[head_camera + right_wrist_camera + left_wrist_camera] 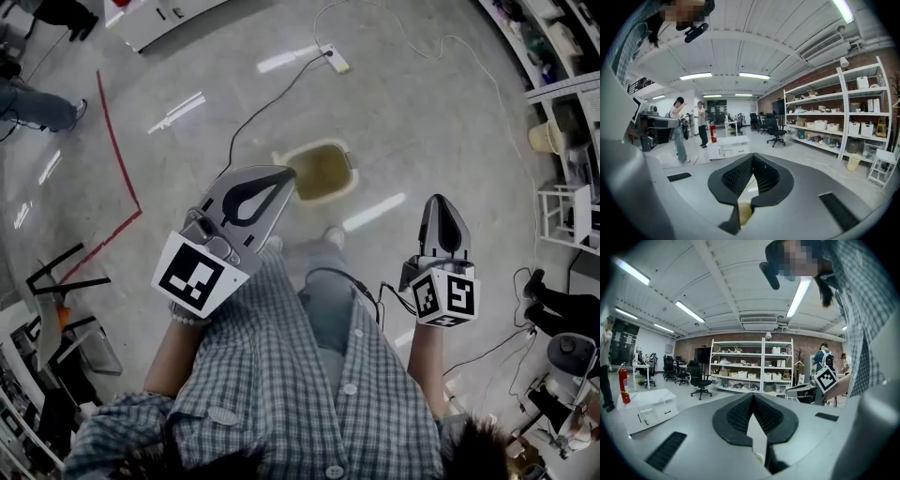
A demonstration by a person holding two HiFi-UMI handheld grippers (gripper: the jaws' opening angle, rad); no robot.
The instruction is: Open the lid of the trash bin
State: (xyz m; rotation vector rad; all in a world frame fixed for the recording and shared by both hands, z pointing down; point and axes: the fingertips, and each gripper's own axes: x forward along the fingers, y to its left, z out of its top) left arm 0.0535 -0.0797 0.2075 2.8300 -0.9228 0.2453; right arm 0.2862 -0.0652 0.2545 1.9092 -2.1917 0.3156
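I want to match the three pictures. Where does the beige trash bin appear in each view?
Head view: the trash bin stands on the floor, just above centre.
Left gripper view: at most a pale sliver low in the jaw gap; uncertain.
Right gripper view: a beige patch low in the jaw gap, probably the bin.
Shared landmark: the white drawer cabinet.

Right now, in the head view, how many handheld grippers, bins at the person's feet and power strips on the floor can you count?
Grippers: 2 (left gripper, right gripper)
Trash bin: 1
Power strip: 1
Total: 4
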